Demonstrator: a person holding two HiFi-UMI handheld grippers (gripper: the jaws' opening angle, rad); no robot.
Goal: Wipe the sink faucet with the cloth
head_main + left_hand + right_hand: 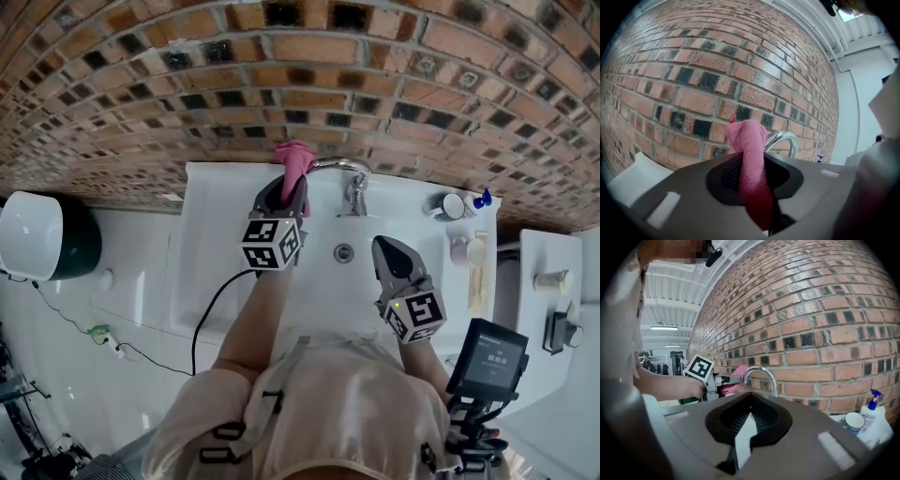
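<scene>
Here, left gripper clamping cloth, beside faucet

I'm at a washroom corner: a white sink with a chrome faucet against a brick wall, a pump bottle and cup on its ledge. To my left, a ribbed ceiling with strip lights suggests a large hall.

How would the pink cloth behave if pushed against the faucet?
Likely floppy: the pink cloth bunches and folds above the left hand-held gripper pinching it. Probably light and grippy rather than slippery, given its fuzzy weave; it should drape round the faucet.
</scene>
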